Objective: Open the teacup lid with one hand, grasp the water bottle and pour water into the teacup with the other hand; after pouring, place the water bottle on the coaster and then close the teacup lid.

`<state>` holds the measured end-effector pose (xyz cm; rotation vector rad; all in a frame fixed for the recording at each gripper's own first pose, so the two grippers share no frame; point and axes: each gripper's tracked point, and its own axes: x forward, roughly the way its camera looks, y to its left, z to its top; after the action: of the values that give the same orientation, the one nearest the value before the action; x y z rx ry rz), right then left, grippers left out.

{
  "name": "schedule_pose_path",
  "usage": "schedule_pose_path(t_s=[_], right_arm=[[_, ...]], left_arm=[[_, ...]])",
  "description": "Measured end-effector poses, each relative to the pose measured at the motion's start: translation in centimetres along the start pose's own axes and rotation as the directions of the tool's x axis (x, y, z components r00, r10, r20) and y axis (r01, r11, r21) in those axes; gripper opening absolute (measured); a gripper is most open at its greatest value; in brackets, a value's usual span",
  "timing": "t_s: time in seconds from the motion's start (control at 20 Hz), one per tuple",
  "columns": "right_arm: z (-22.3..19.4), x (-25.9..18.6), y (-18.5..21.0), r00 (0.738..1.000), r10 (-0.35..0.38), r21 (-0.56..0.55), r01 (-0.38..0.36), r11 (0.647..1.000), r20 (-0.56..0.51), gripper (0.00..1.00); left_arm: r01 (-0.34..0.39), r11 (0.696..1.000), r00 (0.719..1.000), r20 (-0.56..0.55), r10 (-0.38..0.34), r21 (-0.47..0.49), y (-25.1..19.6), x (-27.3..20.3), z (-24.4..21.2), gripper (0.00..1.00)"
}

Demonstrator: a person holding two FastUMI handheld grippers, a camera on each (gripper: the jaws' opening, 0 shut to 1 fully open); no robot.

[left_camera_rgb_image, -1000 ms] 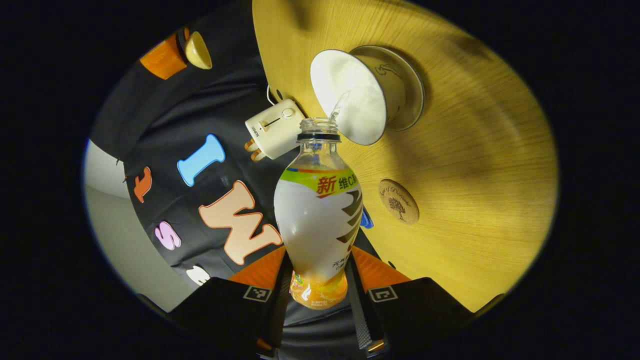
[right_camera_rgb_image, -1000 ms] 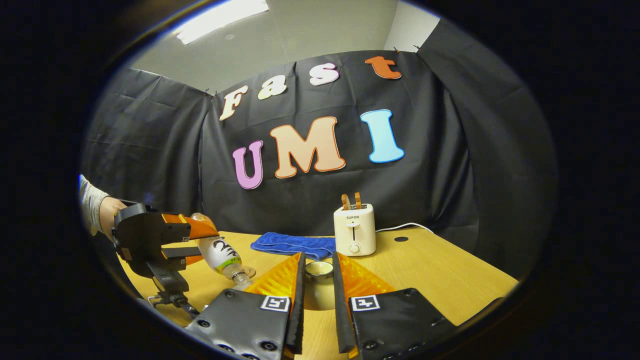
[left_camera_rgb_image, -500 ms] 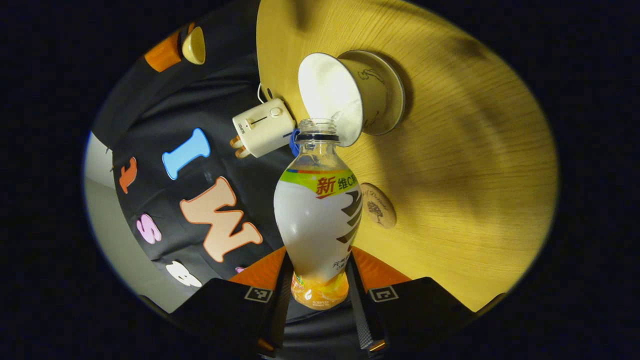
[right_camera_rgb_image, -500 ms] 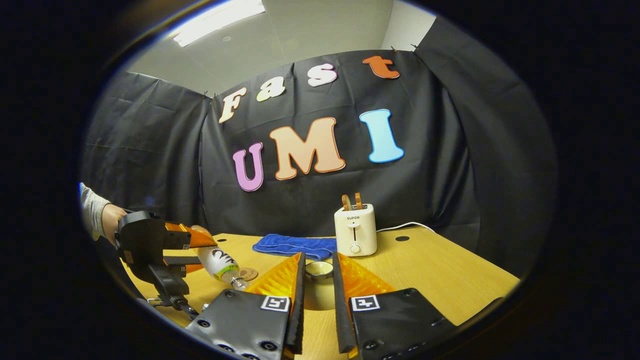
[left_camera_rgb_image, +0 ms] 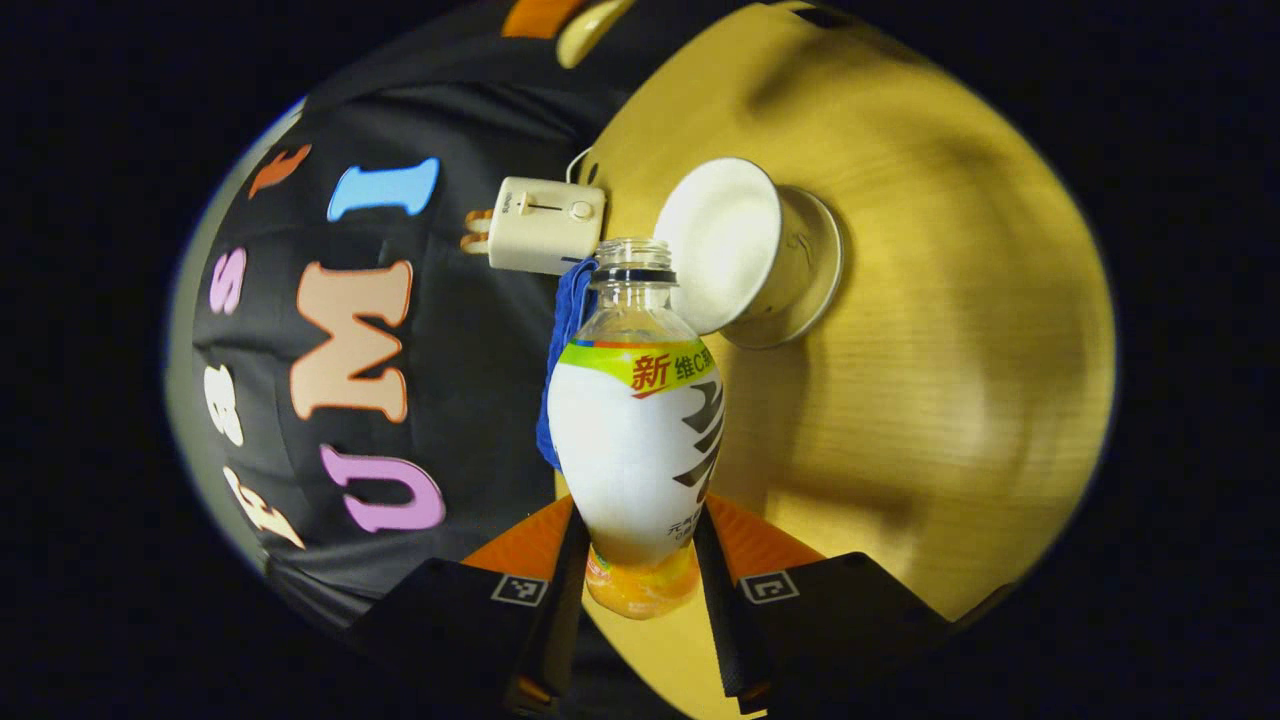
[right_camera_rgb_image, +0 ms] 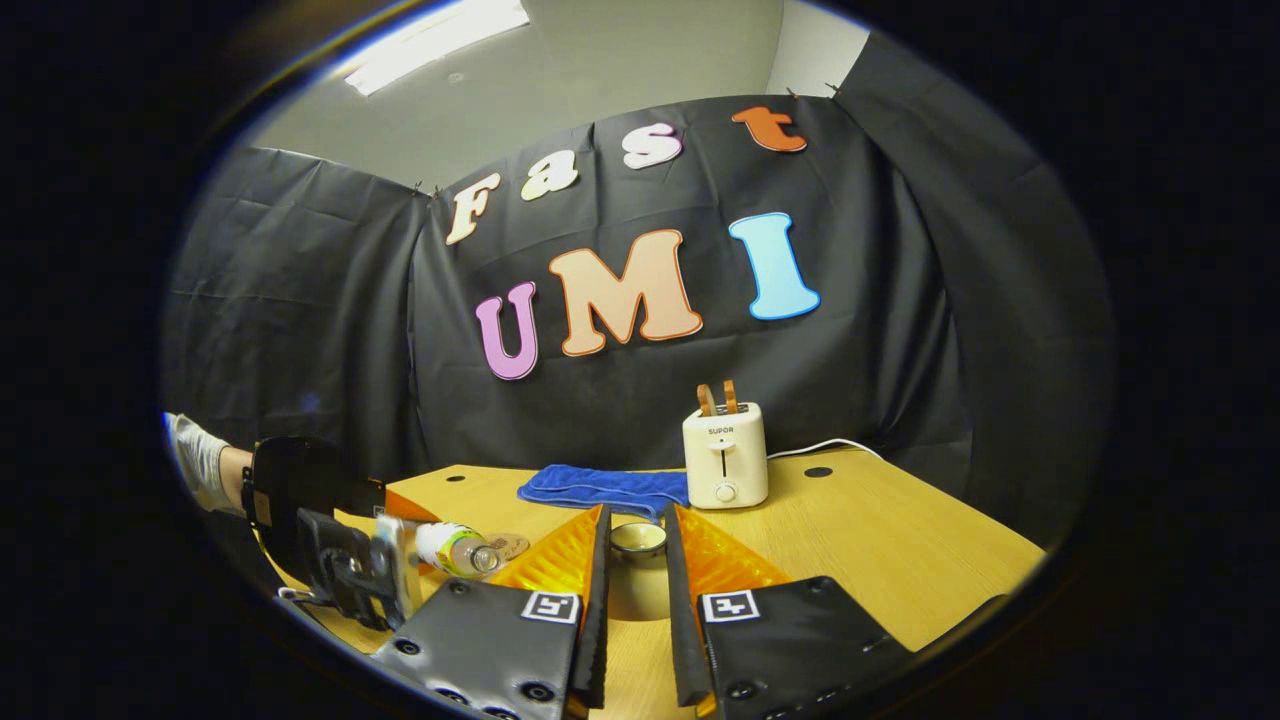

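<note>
Left gripper point(left_camera_rgb_image: 640, 560): you have both fingers pressed against the lower body of the water bottle point(left_camera_rgb_image: 635, 440), one on each side. The hold is firm and narrow.

Water bottle: uncapped, mouth pointing away from your left hand. In the right gripper view the bottle point(right_camera_rgb_image: 455, 548) lies close to horizontal, low over the table.

Teacup point(left_camera_rgb_image: 745, 250): open, white inside, standing on its saucer on the table. In the left gripper view the bottle mouth sits just beside the cup rim; I cannot tell whether they touch.

Right gripper point(right_camera_rgb_image: 640, 580): your fingers stand close together with the teacup lid point(right_camera_rgb_image: 638, 540) between them, held above the table. The gap is narrow, and both fingers appear to bear on the lid.

Coaster point(right_camera_rgb_image: 510, 545): round, wooden, flat on the table just beyond the bottle mouth in the right gripper view.

Table point(right_camera_rgb_image: 880, 550): light wood grain, with small dark cable holes near the back edge. In the left gripper view its surface point(left_camera_rgb_image: 950, 400) carries soft shadows.

Toaster point(right_camera_rgb_image: 725, 455): cream, upright at the back of the table, two slices standing in it, a cord running off toward the wall.

Blue cloth point(right_camera_rgb_image: 600, 488): folded flat, just beside the toaster.

Room: black cloth wall behind the table, grey ceiling above with a lit light panel point(right_camera_rgb_image: 440, 40).

Your left hand point(right_camera_rgb_image: 205, 465): gloved, behind the left gripper body.
</note>
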<state>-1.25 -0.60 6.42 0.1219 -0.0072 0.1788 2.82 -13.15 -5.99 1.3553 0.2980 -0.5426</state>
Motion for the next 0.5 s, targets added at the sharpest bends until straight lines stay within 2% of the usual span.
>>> schedule_pose_path(t_s=[0.05,0.15,0.2,0.3,0.4,0.45,0.5], right_arm=[[-0.2,0.1,0.2,1.0,0.006,0.001,-0.006,1.0,-0.007,0.31],[-0.5,0.1,0.8,1.0,0.02,0.006,-0.02,1.0,-0.015,0.31],[-0.6,0.1,1.2,0.999,0.028,0.006,-0.028,1.0,-0.018,0.3],[-1.0,0.2,1.8,0.999,0.036,0.001,-0.036,0.999,-0.024,0.31],[-1.4,0.1,2.6,0.998,0.047,0.001,-0.047,0.999,-0.03,0.31],[-1.6,0.0,3.2,0.998,0.059,0.002,-0.059,0.998,-0.03,0.3],[-1.8,-0.1,3.7,0.997,0.068,0.001,-0.068,0.998,-0.031,0.3]], left_arm=[[0.006,0.998,1.0,0.02,-0.005,-0.061,-0.2,-0.1,0.4,0.52],[0.0,0.983,0.998,0.065,0.012,-0.183,0.2,0.0,1.1,0.54],[0.007,0.969,0.996,0.093,0.016,-0.248,0.1,-0.2,1.5,0.51],[0.027,0.931,0.99,0.136,0.024,-0.365,0.1,-0.3,1.8,0.54],[0.032,0.871,0.984,0.167,0.058,-0.491,1.1,0.0,1.8,0.51],[0.042,0.825,0.981,0.181,0.074,-0.564,1.6,0.0,1.7,0.54],[0.055,0.776,0.978,0.19,0.085,-0.628,2.0,0.0,1.6,0.5]])
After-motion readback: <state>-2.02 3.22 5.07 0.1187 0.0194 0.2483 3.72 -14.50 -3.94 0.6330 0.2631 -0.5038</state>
